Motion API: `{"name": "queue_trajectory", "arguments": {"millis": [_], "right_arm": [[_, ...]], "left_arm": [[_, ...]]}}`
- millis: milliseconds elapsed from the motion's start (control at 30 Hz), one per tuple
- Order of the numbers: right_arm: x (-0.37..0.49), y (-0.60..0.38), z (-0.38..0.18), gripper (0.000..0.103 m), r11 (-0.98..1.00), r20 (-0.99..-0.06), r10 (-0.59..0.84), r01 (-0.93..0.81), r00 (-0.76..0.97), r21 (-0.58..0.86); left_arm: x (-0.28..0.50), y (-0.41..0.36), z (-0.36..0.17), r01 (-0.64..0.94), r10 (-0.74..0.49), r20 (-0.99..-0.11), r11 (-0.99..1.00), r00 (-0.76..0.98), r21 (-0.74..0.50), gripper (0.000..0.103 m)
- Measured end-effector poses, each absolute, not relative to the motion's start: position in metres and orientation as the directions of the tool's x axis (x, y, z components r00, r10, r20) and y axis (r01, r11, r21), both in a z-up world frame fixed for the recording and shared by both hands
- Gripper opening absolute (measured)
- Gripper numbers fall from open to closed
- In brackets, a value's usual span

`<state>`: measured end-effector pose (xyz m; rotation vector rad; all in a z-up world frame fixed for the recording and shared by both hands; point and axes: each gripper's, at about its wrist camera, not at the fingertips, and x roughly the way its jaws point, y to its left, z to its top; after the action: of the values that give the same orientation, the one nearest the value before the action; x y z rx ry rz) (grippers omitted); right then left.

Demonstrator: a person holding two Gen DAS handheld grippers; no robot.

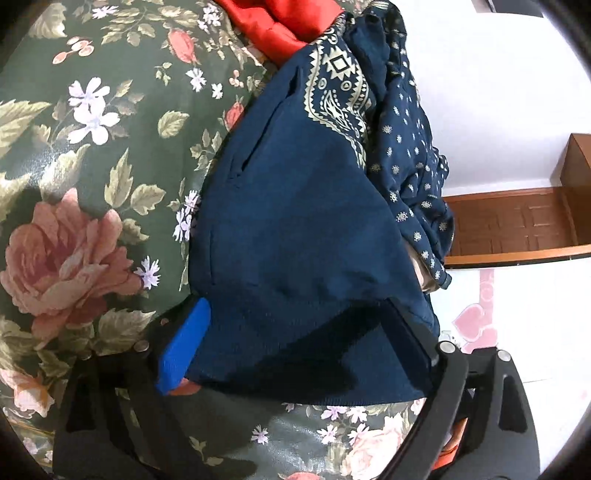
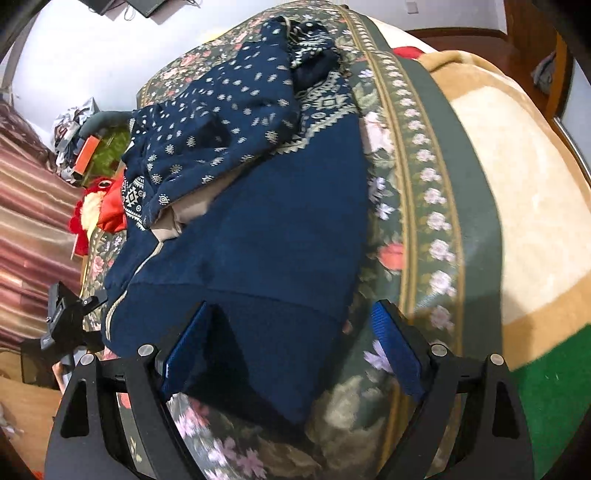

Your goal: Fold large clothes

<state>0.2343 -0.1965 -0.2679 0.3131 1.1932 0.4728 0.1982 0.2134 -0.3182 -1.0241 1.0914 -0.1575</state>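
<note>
A navy garment (image 1: 295, 206) with a cream-patterned yoke and dotted sleeves lies spread on a dark floral bedspread (image 1: 92, 166). Its plain hem lies between the wide-apart fingers of my left gripper (image 1: 295, 314). The left blue pad (image 1: 184, 347) shows beside the cloth, while the cloth covers the right finger. In the right wrist view the same garment (image 2: 258, 221) lies folded over itself, sleeves bunched on top. My right gripper (image 2: 291, 310) stands open over the hem's near corner. Its left pad (image 2: 184, 347) is against the cloth and its right pad (image 2: 397, 350) is apart, over the bedspread (image 2: 406, 221).
A red garment (image 1: 273, 22) lies beyond the navy one, also seen as a red garment (image 2: 110, 206) at the left. A tan and cream blanket (image 2: 517, 203) covers the bed's right side. Wooden furniture (image 1: 509, 225) and white floor lie past the bed's edge. Striped fabric (image 2: 29, 221) hangs left.
</note>
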Motion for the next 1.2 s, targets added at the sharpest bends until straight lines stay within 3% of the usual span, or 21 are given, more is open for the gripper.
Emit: {"name": "queue_trajectory", "arguments": {"millis": [100, 167, 267, 500, 633, 867, 967, 1033, 1100, 1167, 1200], "right_arm": [[0.235, -0.186, -0.264, 0.079, 0.852, -0.802, 0.522, -0.221, 0.291, 0.474], [0.234, -0.184, -0.261, 0.068, 0.851, -0.799, 0.522, -0.245, 0.299, 0.464], [0.234, -0.183, -0.258, 0.037, 0.843, -0.79, 0.534, -0.263, 0.302, 0.469], [0.236, -0.175, -0.256, 0.024, 0.819, -0.768, 0.569, -0.28, 0.294, 0.5], [0.235, -0.175, -0.256, 0.023, 0.819, -0.766, 0.57, -0.275, 0.297, 0.503], [0.234, -0.174, -0.255, 0.023, 0.825, -0.771, 0.562, -0.278, 0.3, 0.492], [0.235, -0.173, -0.255, 0.023, 0.822, -0.773, 0.565, -0.272, 0.289, 0.5], [0.237, -0.173, -0.256, 0.023, 0.82, -0.771, 0.569, -0.266, 0.285, 0.507], [0.238, -0.173, -0.255, 0.023, 0.816, -0.766, 0.576, -0.262, 0.285, 0.515], [0.238, -0.172, -0.254, 0.02, 0.814, -0.763, 0.579, -0.268, 0.289, 0.516], [0.237, -0.171, -0.251, 0.019, 0.813, -0.759, 0.58, -0.276, 0.296, 0.514]], "left_arm": [[0.201, 0.208, -0.314, -0.335, -0.565, -0.666, 0.584, 0.487, -0.74, 0.086], [0.2, 0.204, -0.308, -0.315, -0.546, -0.693, 0.629, 0.472, -0.711, 0.063], [0.198, 0.203, -0.303, -0.29, -0.499, -0.74, 0.702, 0.451, -0.65, 0.032], [0.195, 0.208, -0.272, -0.241, -0.405, -0.792, 0.801, 0.456, -0.548, 0.033], [0.192, 0.222, -0.263, -0.26, -0.372, -0.794, 0.804, 0.48, -0.534, 0.07], [0.196, 0.223, -0.316, -0.367, -0.495, -0.771, 0.685, 0.4, -0.63, 0.071], [0.191, 0.222, -0.324, -0.375, -0.498, -0.738, 0.644, 0.457, -0.667, 0.083], [0.194, 0.217, -0.322, -0.37, -0.49, -0.739, 0.65, 0.463, -0.663, 0.086], [0.198, 0.21, -0.32, -0.361, -0.465, -0.758, 0.682, 0.457, -0.636, 0.085], [0.204, 0.203, -0.314, -0.333, -0.466, -0.762, 0.704, 0.449, -0.627, 0.048], [0.206, 0.203, -0.311, -0.327, -0.472, -0.758, 0.702, 0.45, -0.632, 0.038]]}}
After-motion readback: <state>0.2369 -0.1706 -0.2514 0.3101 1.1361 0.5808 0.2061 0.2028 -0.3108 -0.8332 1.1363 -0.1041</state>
